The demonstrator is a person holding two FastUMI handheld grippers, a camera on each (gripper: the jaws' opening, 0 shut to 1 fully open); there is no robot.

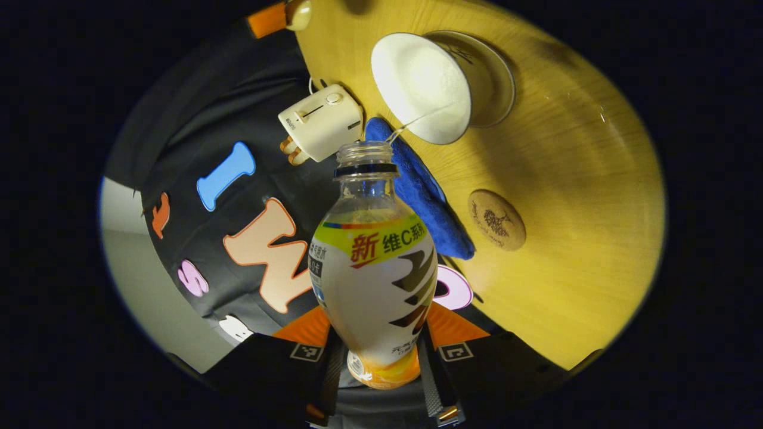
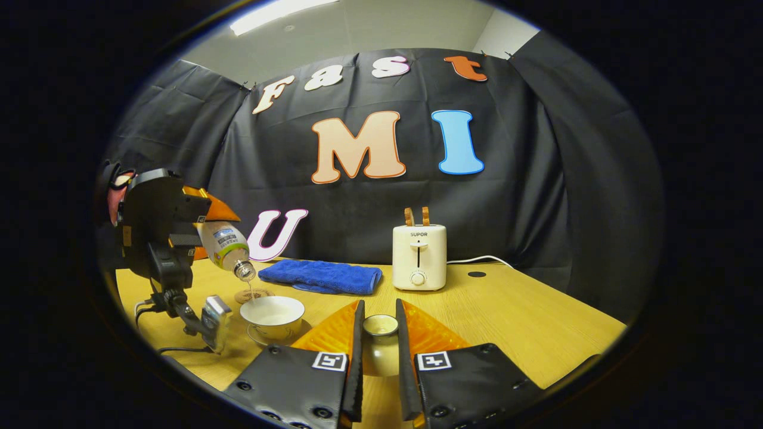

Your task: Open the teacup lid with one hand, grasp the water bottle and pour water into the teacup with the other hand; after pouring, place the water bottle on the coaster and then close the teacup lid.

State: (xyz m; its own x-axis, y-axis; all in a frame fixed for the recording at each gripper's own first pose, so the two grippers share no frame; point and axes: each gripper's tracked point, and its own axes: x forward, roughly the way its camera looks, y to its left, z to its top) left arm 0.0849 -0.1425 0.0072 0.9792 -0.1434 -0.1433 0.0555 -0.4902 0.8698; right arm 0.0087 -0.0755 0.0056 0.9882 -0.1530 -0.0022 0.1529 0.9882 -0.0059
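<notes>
Water streams from tilted water bottle (image 1: pixel 374 268) into open teacup (image 1: pixel 426 86); lid (image 2: pixel 380 325) held apart.

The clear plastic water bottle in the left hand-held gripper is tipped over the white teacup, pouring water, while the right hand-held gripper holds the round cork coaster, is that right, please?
Not quite. The right hand-held gripper holds the round white teacup lid, not the coaster, as the right gripper view shows. The round cork coaster lies bare on the wooden table. The rest stands: the clear plastic water bottle in the left hand-held gripper pours into the white teacup.

Bottle (image 1: pixel 375 280) base behind claw fingers (image 1: pixel 438 381); lid (image 2: pixel 381 339) mostly hidden.
</notes>
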